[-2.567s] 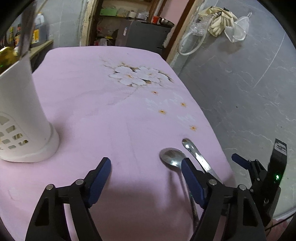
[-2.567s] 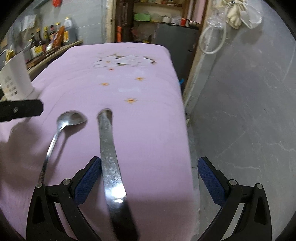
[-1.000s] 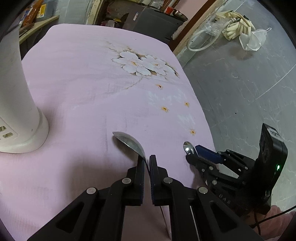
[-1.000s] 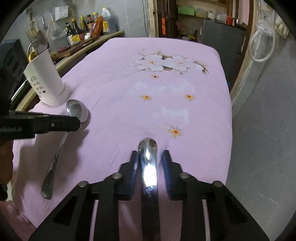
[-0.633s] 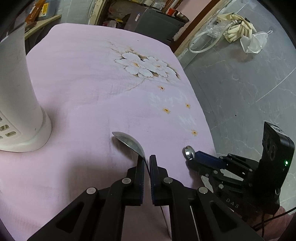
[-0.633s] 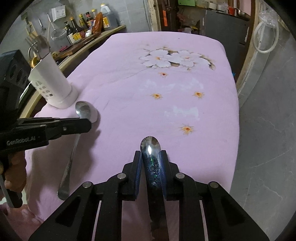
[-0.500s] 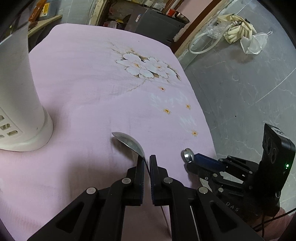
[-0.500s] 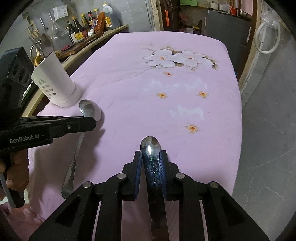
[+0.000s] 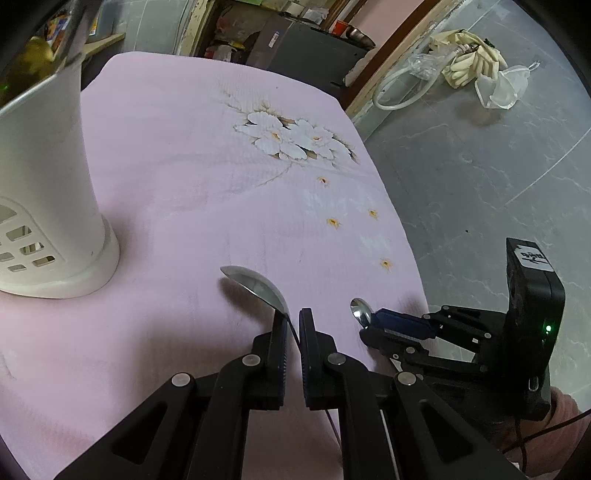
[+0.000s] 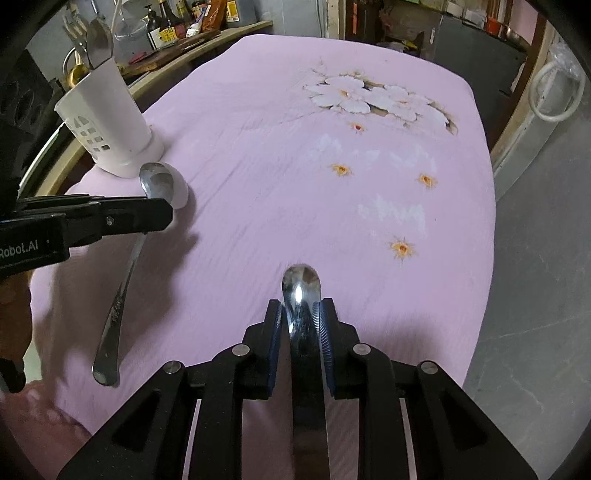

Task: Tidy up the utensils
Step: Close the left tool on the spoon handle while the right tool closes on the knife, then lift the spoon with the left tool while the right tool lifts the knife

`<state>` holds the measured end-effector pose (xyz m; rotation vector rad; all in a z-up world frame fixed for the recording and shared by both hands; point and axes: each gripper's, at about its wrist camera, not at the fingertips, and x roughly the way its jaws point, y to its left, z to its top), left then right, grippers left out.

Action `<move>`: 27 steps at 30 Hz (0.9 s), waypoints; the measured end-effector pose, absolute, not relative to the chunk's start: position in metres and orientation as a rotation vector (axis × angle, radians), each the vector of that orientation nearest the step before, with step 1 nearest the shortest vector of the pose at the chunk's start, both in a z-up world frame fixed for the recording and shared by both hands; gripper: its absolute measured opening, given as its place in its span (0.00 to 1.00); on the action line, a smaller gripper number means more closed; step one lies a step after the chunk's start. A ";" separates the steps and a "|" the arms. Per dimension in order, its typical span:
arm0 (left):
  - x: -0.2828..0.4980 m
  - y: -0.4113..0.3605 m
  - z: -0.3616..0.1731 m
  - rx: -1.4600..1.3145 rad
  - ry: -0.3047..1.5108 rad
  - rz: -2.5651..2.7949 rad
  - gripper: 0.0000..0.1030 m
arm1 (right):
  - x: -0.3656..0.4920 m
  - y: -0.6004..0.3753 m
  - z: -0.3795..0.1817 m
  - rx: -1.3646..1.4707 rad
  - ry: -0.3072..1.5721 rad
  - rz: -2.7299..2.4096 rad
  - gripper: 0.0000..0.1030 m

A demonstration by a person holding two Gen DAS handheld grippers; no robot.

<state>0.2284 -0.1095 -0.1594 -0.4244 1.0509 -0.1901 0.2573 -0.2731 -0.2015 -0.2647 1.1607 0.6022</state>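
My left gripper (image 9: 292, 318) is shut on the neck of a steel spoon (image 9: 256, 286), whose bowl sticks out ahead above the pink cloth. In the right wrist view the same spoon (image 10: 157, 181) hangs from the left gripper (image 10: 162, 216), handle down. My right gripper (image 10: 300, 308) is shut on a second steel utensil (image 10: 300, 286) with a rounded shiny end; it also shows in the left wrist view (image 9: 360, 310) held by the right gripper (image 9: 376, 319). A white perforated utensil holder (image 9: 40, 199) (image 10: 107, 125) stands at the left with utensils inside.
The table wears a pink cloth with a white flower print (image 9: 295, 138) (image 10: 373, 96). Its right edge drops to a grey tiled floor (image 9: 480, 177). Bottles and a shelf (image 10: 184, 22) stand behind the holder. A dark cabinet (image 9: 306, 44) is beyond the far edge.
Both grippers closed on their utensils and lifted them off the cloth. Over the last half second both moved slightly toward the white holder, which looms larger.
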 end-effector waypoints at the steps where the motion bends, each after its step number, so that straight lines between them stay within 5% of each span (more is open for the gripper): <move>1: 0.228 -0.109 -0.159 -0.423 1.050 -0.193 0.07 | 0.256 -0.272 -0.201 -0.265 1.163 0.613 0.26; 4: 0.227 -0.109 -0.159 -0.418 1.047 -0.202 0.07 | 0.252 -0.261 -0.202 -0.334 1.154 0.611 0.30; 6: 0.226 -0.110 -0.157 -0.409 1.038 -0.212 0.07 | 0.253 -0.260 -0.200 -0.336 1.143 0.591 0.16; 27: 0.194 -0.081 -0.084 -0.267 0.867 -0.297 0.02 | 0.208 -0.263 -0.117 0.083 0.752 0.486 0.15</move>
